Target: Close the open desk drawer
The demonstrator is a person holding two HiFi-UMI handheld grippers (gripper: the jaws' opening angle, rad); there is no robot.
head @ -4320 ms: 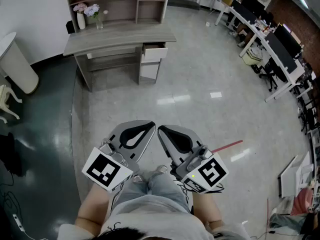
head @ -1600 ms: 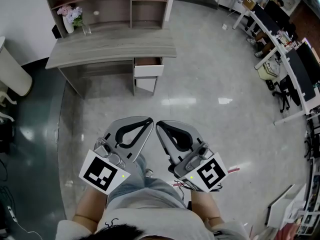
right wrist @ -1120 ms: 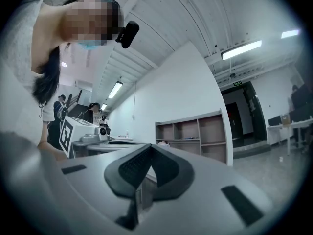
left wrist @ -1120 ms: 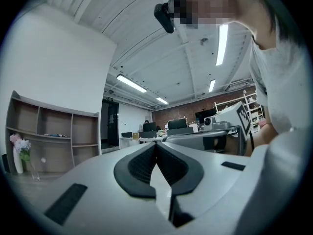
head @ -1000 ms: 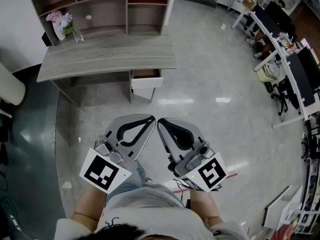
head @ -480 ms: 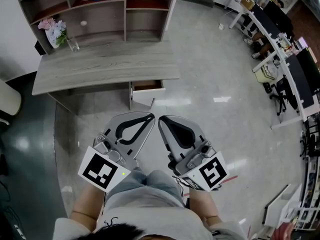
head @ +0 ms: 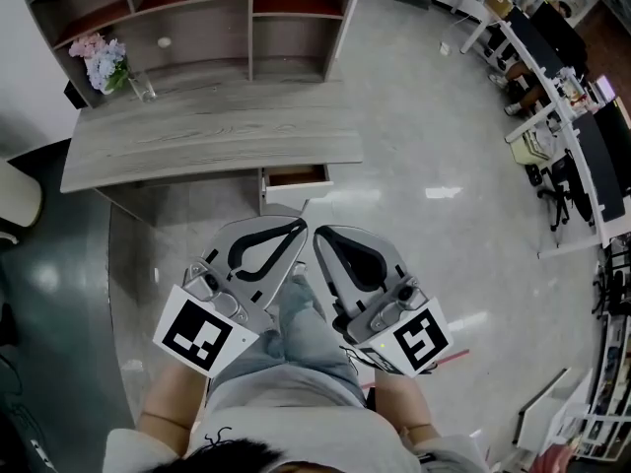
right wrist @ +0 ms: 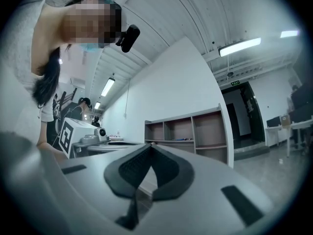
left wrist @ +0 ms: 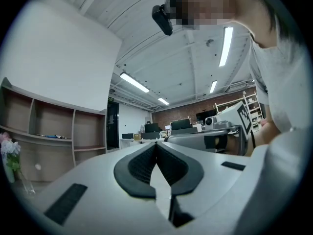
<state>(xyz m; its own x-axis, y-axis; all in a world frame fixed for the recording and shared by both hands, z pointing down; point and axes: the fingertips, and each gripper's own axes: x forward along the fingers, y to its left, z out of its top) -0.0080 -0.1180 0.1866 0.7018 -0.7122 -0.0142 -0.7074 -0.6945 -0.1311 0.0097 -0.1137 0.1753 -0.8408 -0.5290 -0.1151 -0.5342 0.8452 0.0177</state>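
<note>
Polished grey floor runs up to a wooden desk (head: 212,136), where the drawer (head: 295,187) stands pulled out under its right end. It likely slides lightly on runners, so a flat push on its stiff white front should suit. The left gripper (head: 298,226) and right gripper (head: 317,235) have their jaws pressed together on nothing. The desk is much nearer than four seconds ago.

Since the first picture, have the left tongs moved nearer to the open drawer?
Yes. In the head view the left tongs now end just below the open drawer of the desk; earlier they were far short of it.
</note>
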